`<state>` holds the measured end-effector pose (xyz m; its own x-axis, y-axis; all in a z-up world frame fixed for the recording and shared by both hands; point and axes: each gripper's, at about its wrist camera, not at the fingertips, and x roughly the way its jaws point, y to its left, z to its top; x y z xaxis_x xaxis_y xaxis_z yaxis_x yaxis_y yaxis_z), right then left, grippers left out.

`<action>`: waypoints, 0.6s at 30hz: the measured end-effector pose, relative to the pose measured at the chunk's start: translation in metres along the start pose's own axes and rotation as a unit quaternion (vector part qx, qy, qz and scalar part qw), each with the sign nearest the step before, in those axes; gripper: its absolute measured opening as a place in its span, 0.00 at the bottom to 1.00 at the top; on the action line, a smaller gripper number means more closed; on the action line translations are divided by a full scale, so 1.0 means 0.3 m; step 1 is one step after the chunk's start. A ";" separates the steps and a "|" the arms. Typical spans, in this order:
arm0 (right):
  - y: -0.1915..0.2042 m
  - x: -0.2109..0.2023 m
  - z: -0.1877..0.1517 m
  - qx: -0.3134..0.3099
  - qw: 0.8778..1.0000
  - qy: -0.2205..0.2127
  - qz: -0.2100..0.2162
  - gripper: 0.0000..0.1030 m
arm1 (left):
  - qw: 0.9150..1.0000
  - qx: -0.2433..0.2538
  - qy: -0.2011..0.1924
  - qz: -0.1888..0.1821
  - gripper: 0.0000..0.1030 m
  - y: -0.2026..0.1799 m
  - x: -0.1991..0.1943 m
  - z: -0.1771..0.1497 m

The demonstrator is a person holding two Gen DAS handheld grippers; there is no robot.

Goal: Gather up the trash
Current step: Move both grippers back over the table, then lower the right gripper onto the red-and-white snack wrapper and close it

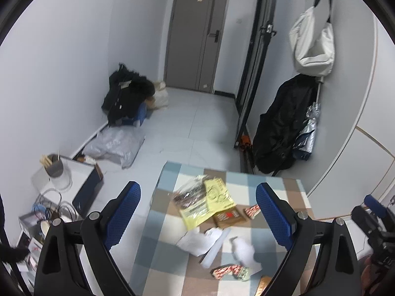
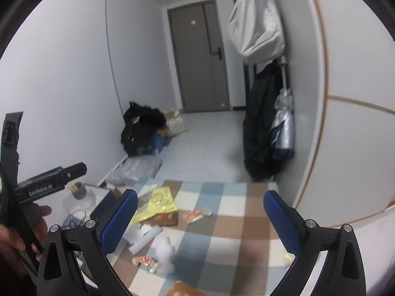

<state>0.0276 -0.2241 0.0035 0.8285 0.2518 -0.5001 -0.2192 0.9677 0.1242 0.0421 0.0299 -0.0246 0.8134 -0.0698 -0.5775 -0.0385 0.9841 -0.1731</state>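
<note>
Trash lies scattered on a checkered tablecloth (image 1: 291, 190): a yellow bag (image 1: 218, 194) over a clear wrapper (image 1: 190, 194), a brown card (image 1: 228, 218), white papers (image 1: 200, 241), a crumpled white tissue (image 1: 243, 250) and red-and-white candy wrappers (image 1: 251, 211) (image 1: 229, 271). My left gripper (image 1: 198, 187) hangs open above the table with nothing between its blue pads (image 1: 123, 214). In the right wrist view my right gripper (image 2: 200, 193) is also open and empty over the tablecloth (image 2: 234, 222), with the yellow bag (image 2: 160, 201), a candy wrapper (image 2: 197, 215) and the tissue (image 2: 165, 249) ahead.
A low white box (image 1: 81, 172) with a grey cup (image 1: 55, 166) stands left of the table. On the floor lie a grey plastic bag (image 1: 116, 145) and black bags (image 1: 128, 96). A black coat (image 1: 284, 128) and a white bag (image 1: 313, 42) hang at the right; a door (image 1: 197, 37) is behind.
</note>
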 end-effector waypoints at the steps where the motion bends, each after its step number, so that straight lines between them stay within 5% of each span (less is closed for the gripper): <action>1: 0.012 0.006 -0.011 -0.001 1.000 0.005 0.001 1.00 | 1.000 -0.006 0.004 -0.002 0.90 0.019 0.005 -0.009; 18: 0.153 0.257 -0.209 -0.057 0.990 0.129 0.031 1.00 | 0.996 -0.033 0.075 -0.038 0.90 0.194 0.064 -0.062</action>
<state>0.0491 -0.1607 -0.0830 0.6558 0.2867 -0.6984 -0.3351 0.9395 0.0710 0.0446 0.0829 -0.0605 0.7191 -0.1715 -0.6734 -0.0228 0.9627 -0.2695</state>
